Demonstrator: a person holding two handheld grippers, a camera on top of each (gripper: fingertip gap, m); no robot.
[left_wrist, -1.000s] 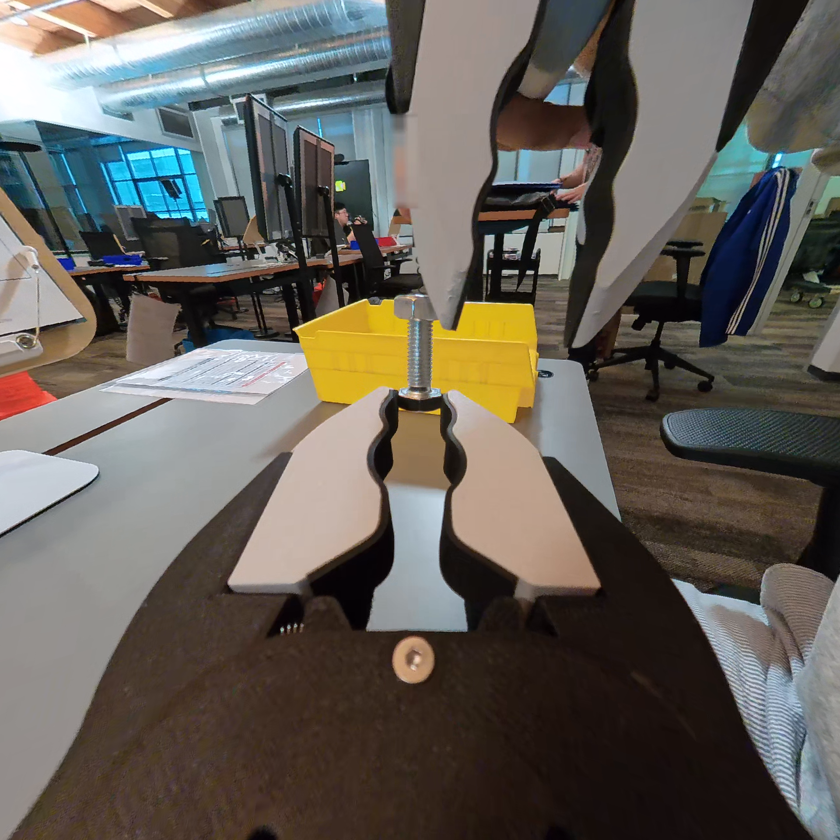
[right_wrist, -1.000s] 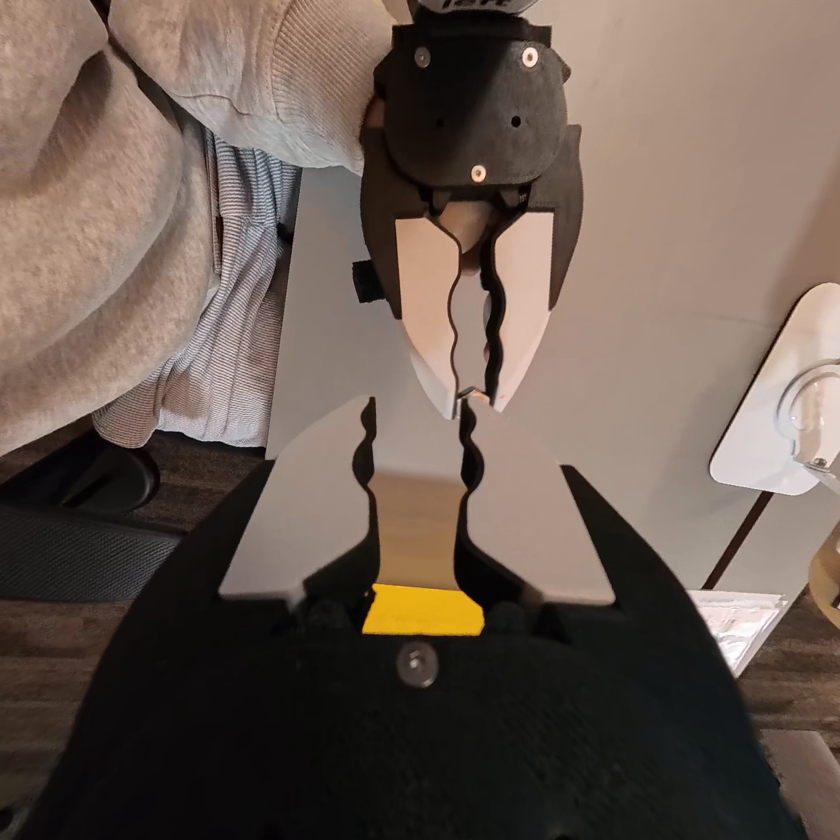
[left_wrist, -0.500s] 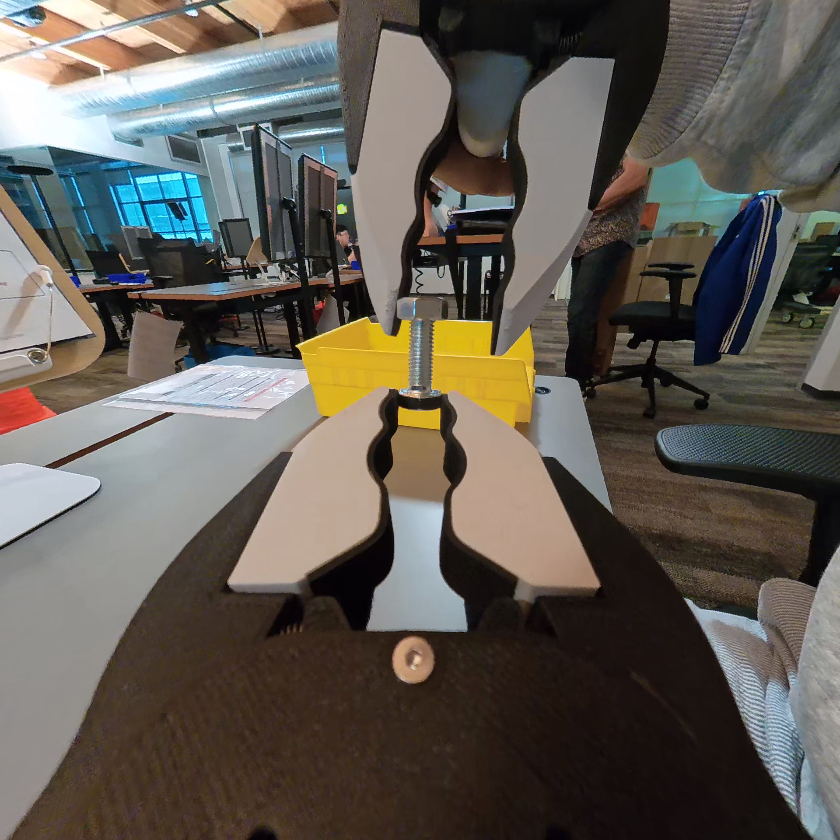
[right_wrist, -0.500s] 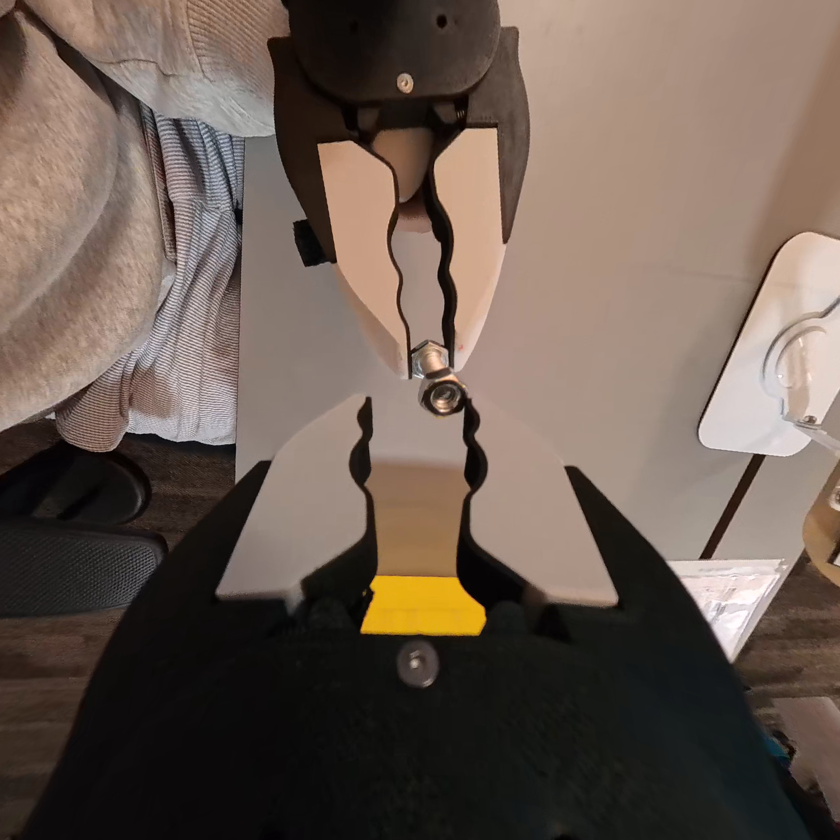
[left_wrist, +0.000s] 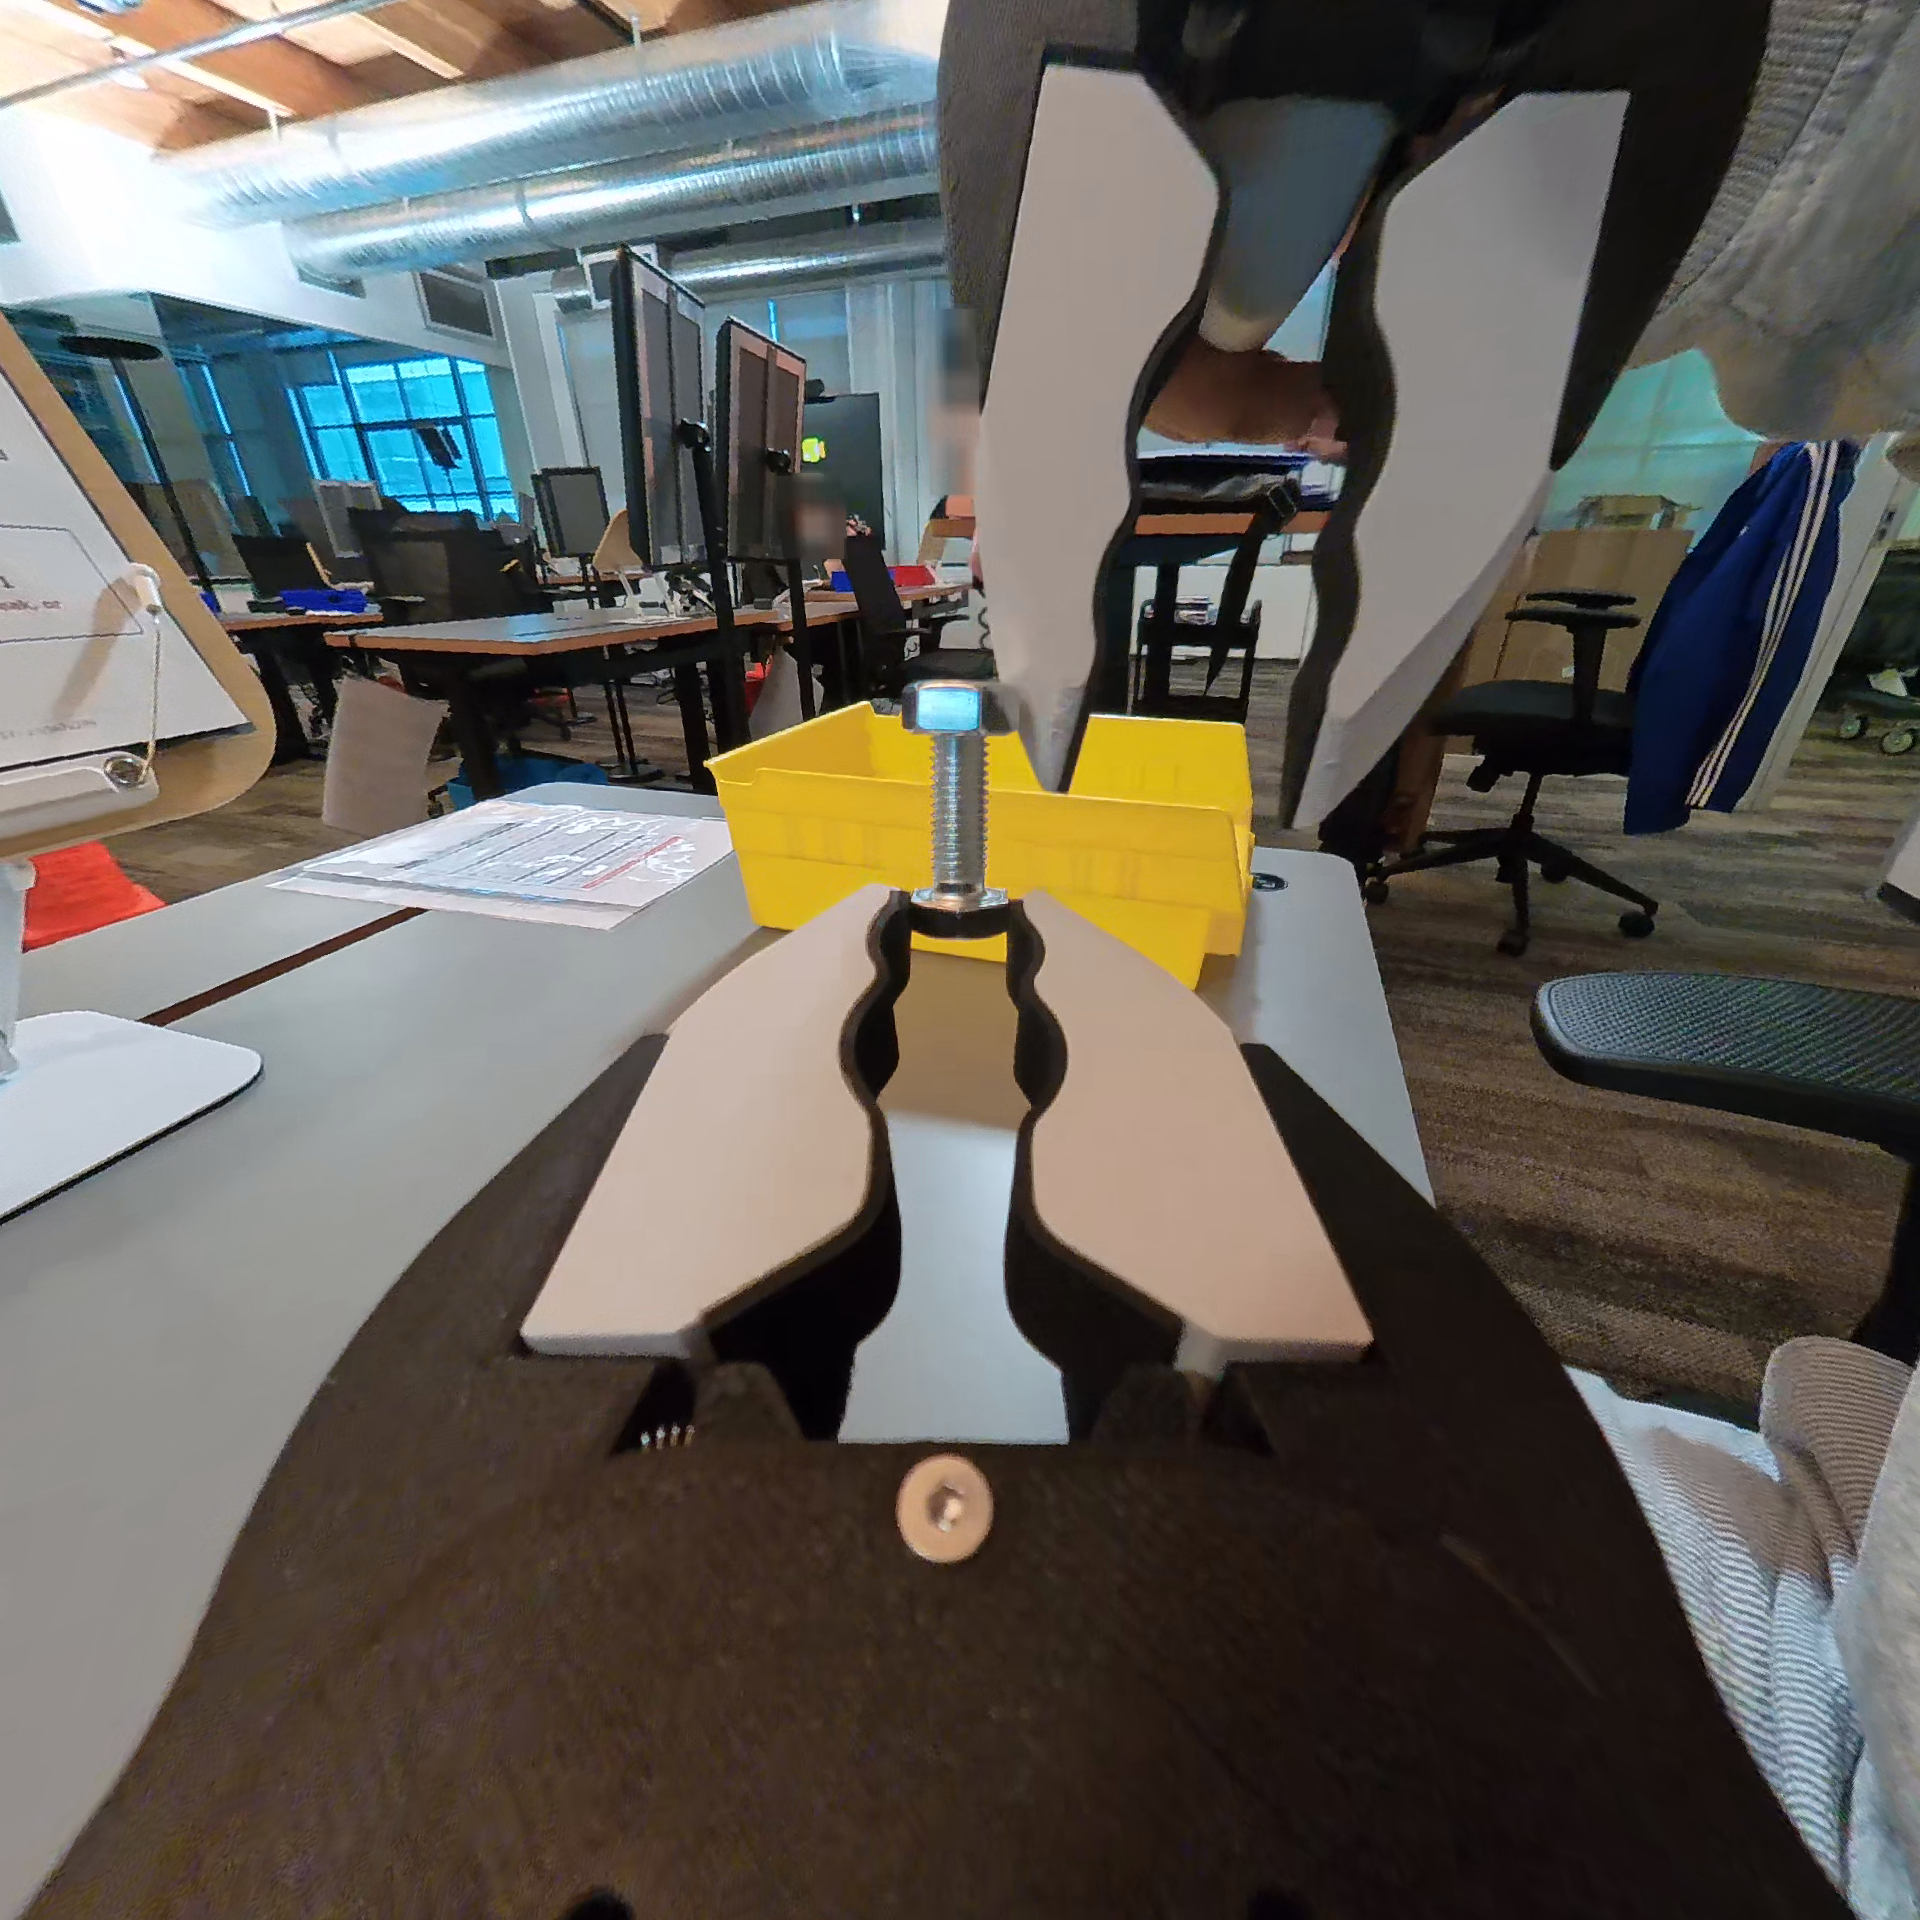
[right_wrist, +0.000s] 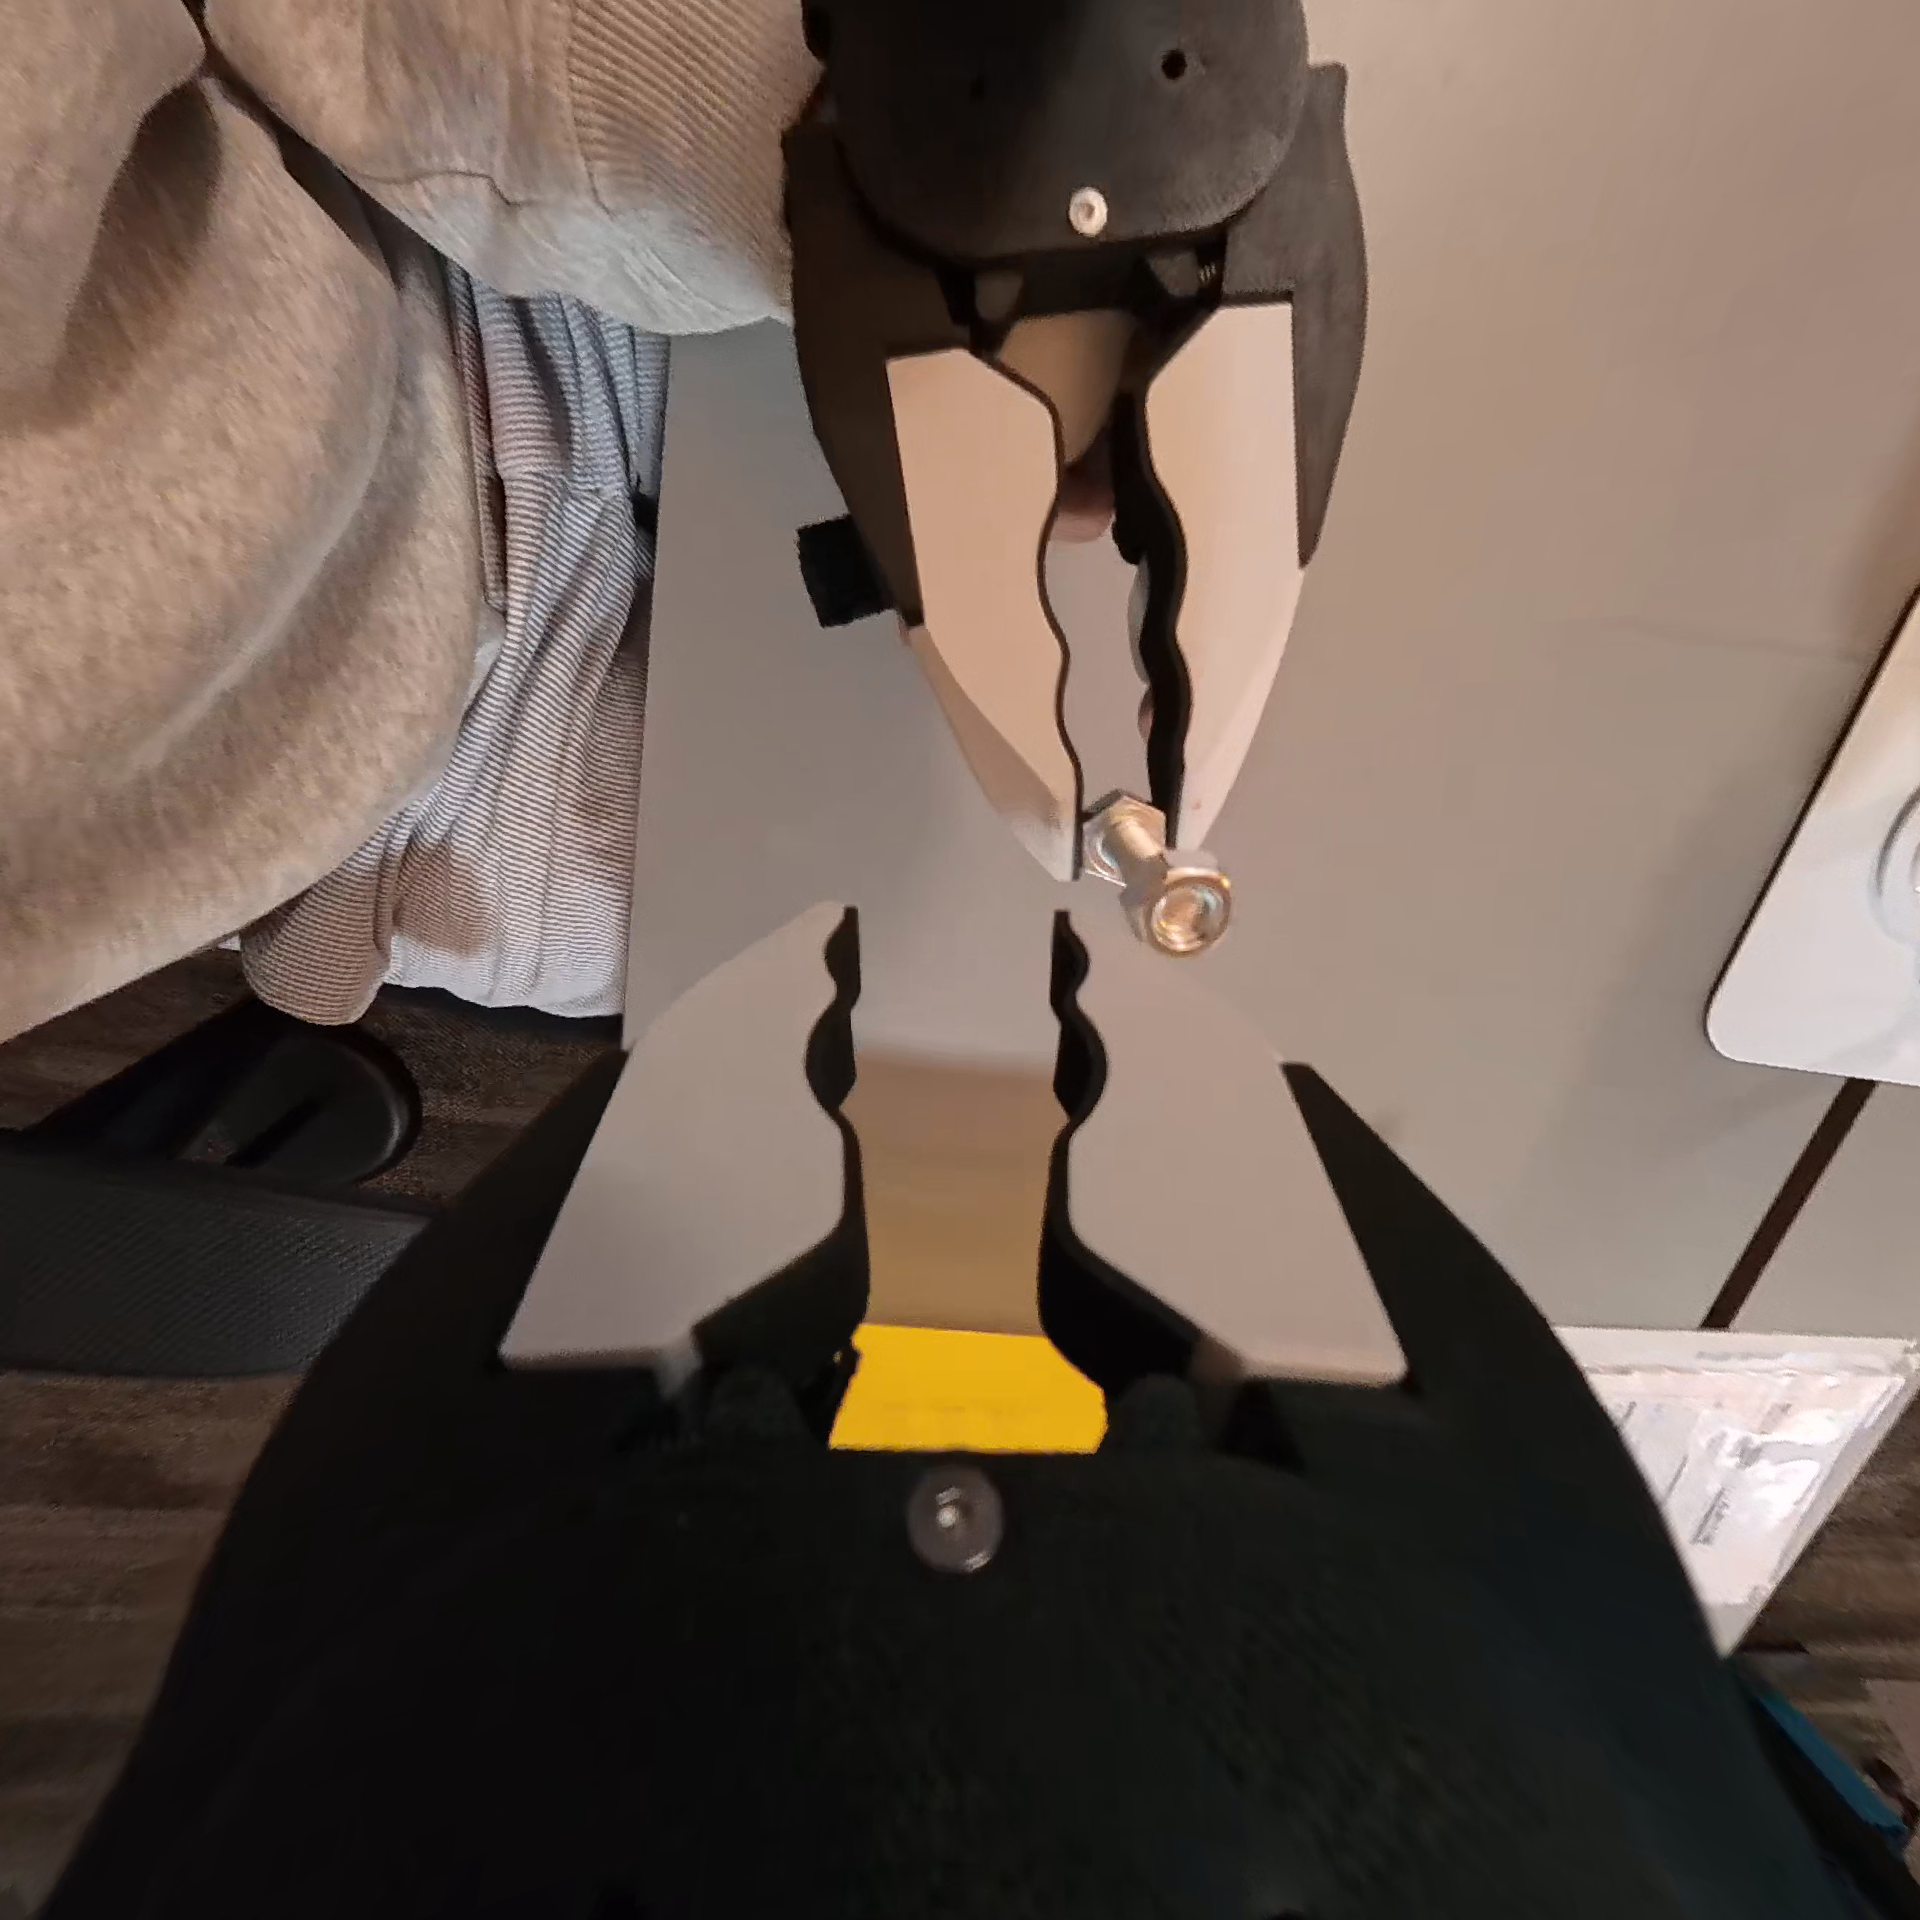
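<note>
Left gripper (left_wrist: 956, 914) fingers pinching upright bolt (left_wrist: 951, 805) by its lower end, right gripper (left_wrist: 1174, 800) fingers spread just right of bolt's top nut, yellow bin (left_wrist: 1143, 821) beyond on grey surface (left_wrist: 312, 1091)

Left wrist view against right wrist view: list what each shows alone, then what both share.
Only the left wrist view shows the office behind: monitors, a blue jacket, and the yellow bin's whole outline. Only the right wrist view shows the bolt's end face from above and the beige sleeve. Both show the left gripper shut on the bolt, the open right gripper, the grey table.
</note>
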